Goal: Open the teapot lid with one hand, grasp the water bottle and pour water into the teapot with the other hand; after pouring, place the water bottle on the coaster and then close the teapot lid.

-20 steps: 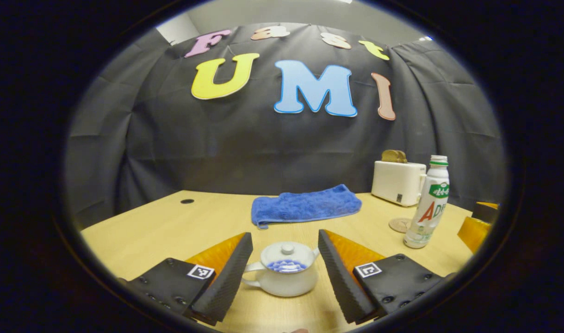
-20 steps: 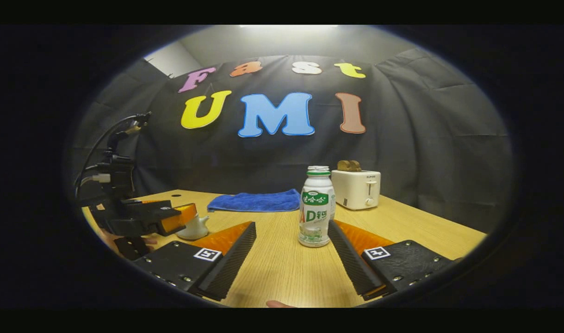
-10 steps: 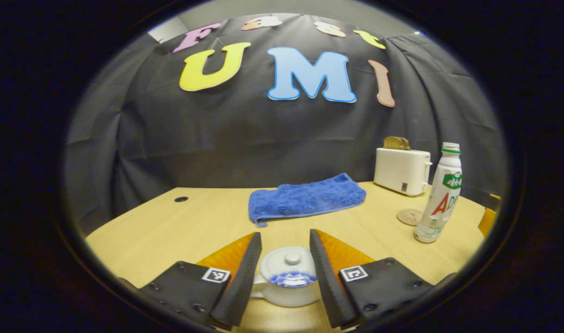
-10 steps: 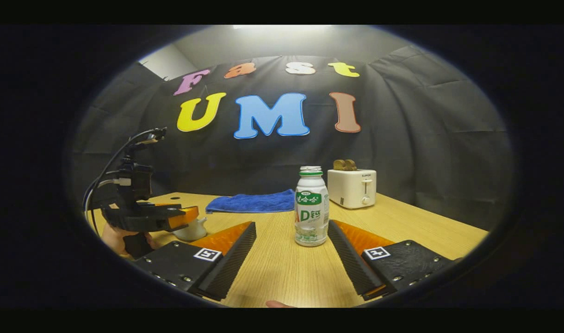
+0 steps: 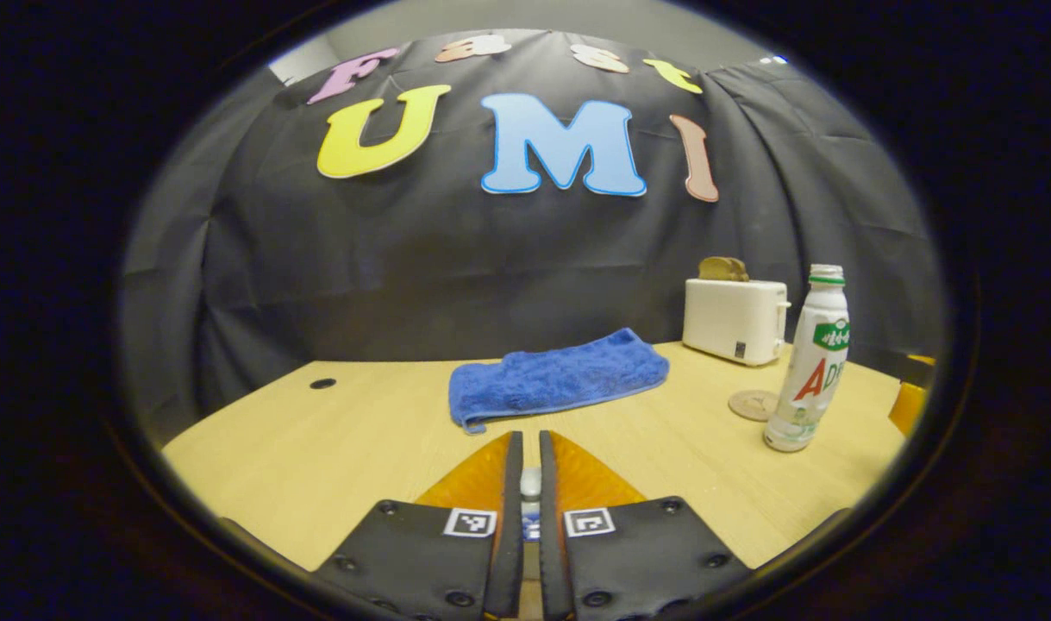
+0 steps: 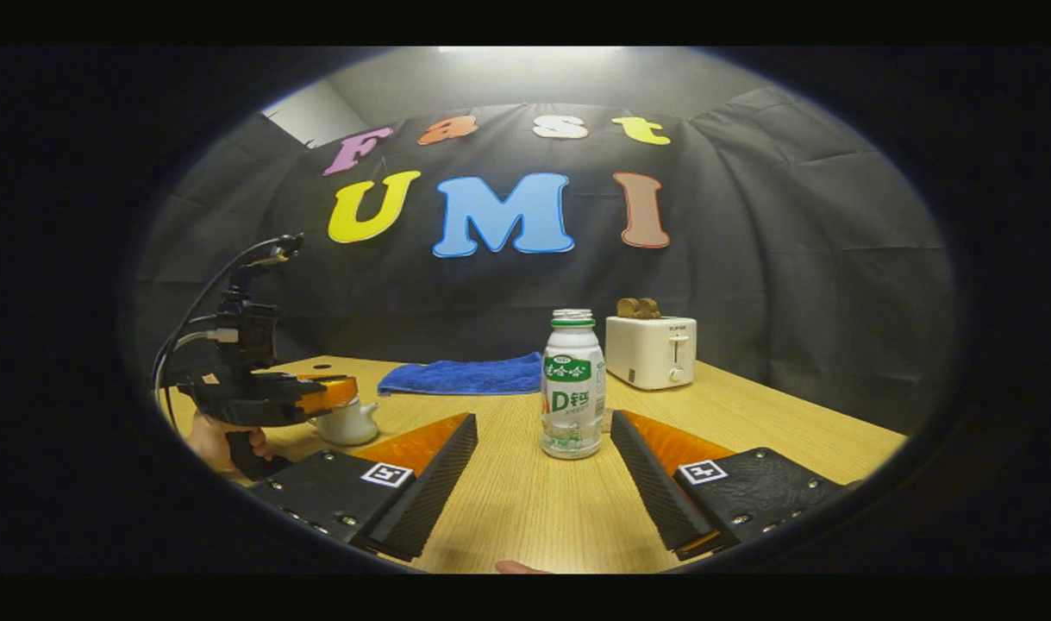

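My left gripper (image 5: 530,440) is shut on the small white knob of the teapot lid (image 5: 530,481), which shows in the narrow gap between its fingers. In the right gripper view the same left gripper (image 6: 331,392) sits on top of the white teapot (image 6: 346,424), held by a hand (image 6: 208,435). The white water bottle (image 6: 571,392) with a green label stands upright on the table, just beyond my right gripper (image 6: 543,421), which is open and apart from it. A round coaster (image 5: 752,404) lies beside the bottle (image 5: 810,362).
A folded blue towel (image 5: 555,378) lies at the back middle of the wooden table (image 5: 318,448). A white toaster (image 5: 734,319) with bread in it stands at the back right. A cable hole (image 5: 322,383) is in the table's far left.
My left gripper came down over the teapot and its fingers went from wide open to shut on the lid knob. The right gripper stayed open and drifted slightly relative to the bottle.
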Demonstrator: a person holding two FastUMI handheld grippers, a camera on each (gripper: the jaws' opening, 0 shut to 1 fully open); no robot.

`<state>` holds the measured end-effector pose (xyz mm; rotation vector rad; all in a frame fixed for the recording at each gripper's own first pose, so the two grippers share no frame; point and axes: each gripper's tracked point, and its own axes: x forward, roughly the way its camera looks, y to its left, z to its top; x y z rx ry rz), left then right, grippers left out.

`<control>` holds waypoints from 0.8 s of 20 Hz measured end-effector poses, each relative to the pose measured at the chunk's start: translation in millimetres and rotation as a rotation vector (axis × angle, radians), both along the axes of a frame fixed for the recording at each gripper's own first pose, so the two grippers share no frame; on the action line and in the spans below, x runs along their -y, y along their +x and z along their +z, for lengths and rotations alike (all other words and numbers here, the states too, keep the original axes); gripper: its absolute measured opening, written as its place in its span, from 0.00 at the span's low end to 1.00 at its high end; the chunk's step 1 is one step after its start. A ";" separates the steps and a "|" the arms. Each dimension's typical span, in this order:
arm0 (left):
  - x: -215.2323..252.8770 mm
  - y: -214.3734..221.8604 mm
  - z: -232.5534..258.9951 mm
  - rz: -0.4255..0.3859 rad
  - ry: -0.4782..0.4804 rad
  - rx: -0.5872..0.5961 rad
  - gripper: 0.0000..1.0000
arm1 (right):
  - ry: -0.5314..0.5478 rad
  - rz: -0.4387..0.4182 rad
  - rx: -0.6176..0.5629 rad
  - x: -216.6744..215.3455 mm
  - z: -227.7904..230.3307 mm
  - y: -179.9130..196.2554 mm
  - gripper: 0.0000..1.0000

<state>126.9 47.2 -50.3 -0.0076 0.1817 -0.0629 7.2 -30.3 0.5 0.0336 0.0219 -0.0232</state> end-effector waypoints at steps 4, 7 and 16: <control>0.8 -6.2 18.2 -0.017 -0.037 0.041 0.16 | 0.004 0.030 0.002 -3.7 1.8 3.6 0.96; 0.7 -24.2 45.6 -0.029 -0.065 0.094 0.17 | 0.004 0.021 0.009 4.2 6.4 11.0 0.96; 16.3 -118.6 72.4 -0.106 -0.077 0.178 0.16 | -0.070 -0.022 -0.009 28.2 2.5 63.9 0.96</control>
